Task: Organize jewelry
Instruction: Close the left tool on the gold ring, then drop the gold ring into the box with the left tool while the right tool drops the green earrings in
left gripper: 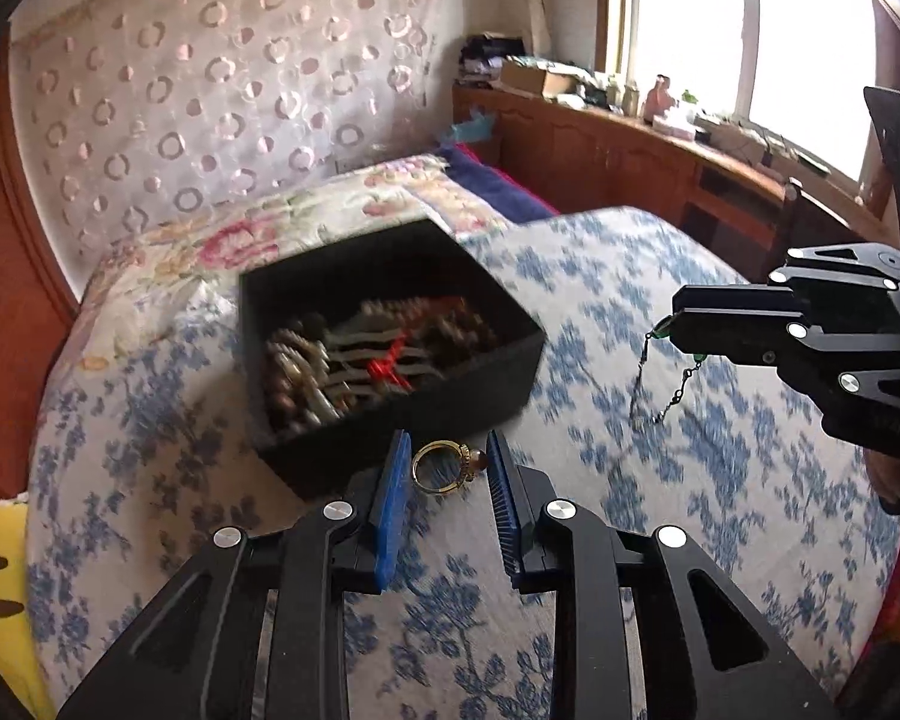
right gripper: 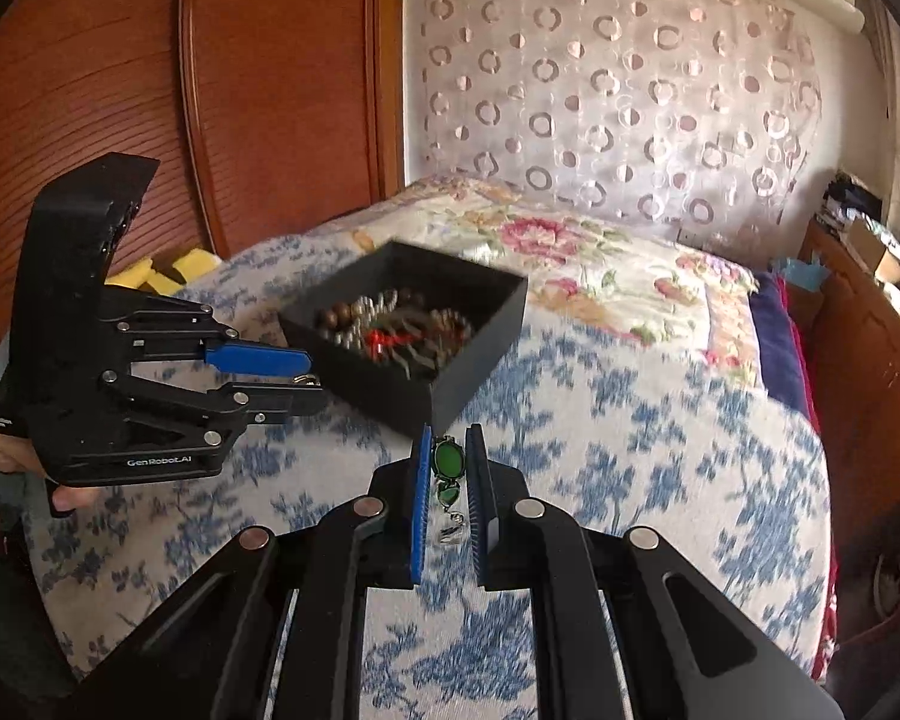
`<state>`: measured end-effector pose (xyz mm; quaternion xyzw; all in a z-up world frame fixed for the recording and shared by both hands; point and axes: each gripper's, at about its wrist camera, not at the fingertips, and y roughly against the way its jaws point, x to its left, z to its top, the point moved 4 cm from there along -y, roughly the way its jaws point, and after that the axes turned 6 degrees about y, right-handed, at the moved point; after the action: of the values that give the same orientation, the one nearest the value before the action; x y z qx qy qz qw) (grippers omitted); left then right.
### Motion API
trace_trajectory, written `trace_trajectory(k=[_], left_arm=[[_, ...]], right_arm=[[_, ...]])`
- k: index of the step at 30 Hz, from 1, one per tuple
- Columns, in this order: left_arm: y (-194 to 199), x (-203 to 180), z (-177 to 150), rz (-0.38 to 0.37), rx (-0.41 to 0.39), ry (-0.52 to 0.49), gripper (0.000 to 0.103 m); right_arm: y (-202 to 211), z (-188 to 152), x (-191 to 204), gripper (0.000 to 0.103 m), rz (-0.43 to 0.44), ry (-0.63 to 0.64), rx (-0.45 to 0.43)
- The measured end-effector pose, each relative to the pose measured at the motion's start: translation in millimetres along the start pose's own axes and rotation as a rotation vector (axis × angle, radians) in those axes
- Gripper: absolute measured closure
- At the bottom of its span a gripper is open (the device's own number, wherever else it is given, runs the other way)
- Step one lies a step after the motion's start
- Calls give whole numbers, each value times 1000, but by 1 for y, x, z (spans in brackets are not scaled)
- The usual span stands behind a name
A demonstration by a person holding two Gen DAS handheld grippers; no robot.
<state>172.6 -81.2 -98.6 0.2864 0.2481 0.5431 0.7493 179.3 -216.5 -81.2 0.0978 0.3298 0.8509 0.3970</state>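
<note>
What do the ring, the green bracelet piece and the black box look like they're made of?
Ring: polished gold-coloured metal, by its yellow shine, with a brownish stone. Green bracelet: glassy green stones, glossy and translucent-looking, on a silvery metal chain. Black box: matte, flat-walled, probably card or plastic; cannot tell which.

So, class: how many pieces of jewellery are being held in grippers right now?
2. A gold ring with a brown stone sits between the left gripper fingers; a green-stoned chain bracelet is clamped in the right gripper. More jewellery lies in the black box.

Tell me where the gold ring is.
In the left wrist view the gold ring sits between the left gripper's jaws, just in front of the black box on the bed.
</note>
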Motion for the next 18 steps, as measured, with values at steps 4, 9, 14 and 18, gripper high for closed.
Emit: trace_trajectory(k=[4,9,14,18], left_arm=[[5,6,12,10,-30,15,79],[9,15,23,18,-55,40,79],[14,23,31,25,-83,61,79],[12,31,36,36,-91,72,79]], right_arm=[[4,14,-2,90,-5,4,-23],[5,30,-2,90,-4,17,-41],[3,50,-6,90,-1,24,-70],[-4,66,-10,90,9,21,-93]])
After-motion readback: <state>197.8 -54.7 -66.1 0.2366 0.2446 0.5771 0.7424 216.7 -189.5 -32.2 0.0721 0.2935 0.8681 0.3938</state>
